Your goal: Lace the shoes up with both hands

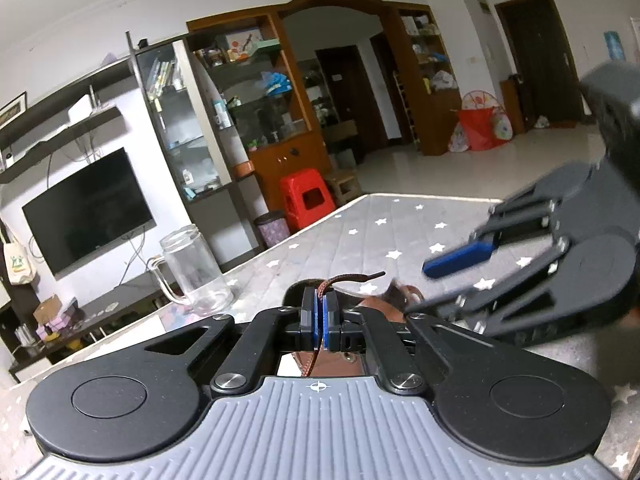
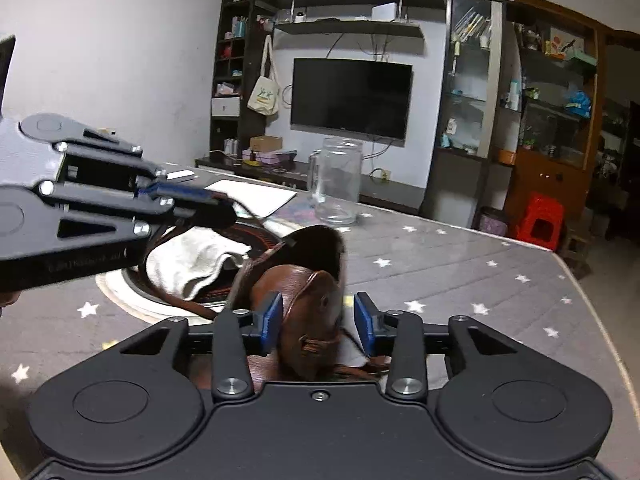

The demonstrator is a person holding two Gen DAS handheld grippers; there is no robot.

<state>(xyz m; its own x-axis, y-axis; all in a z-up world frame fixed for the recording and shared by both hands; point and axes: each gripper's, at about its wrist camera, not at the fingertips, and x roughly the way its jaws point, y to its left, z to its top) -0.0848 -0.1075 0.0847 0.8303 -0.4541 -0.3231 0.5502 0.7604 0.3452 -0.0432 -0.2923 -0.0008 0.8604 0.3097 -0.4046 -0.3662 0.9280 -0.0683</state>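
Your left tongs point(image 1: 321, 312) pinch the brown shoelace point(image 1: 347, 278) taut, while your right tongs point(image 2: 319, 317) straddle the leather shoe point(image 2: 308, 312), wide open, ready to steady it.

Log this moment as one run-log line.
left gripper: shut on lace | right gripper: open, straddling brown shoe | lacing unfinished

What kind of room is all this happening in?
Most likely a home living room: a wall-mounted television, a wooden display cabinet crowded with household items, and a red plastic stool on the tiled floor beyond the star-patterned table.
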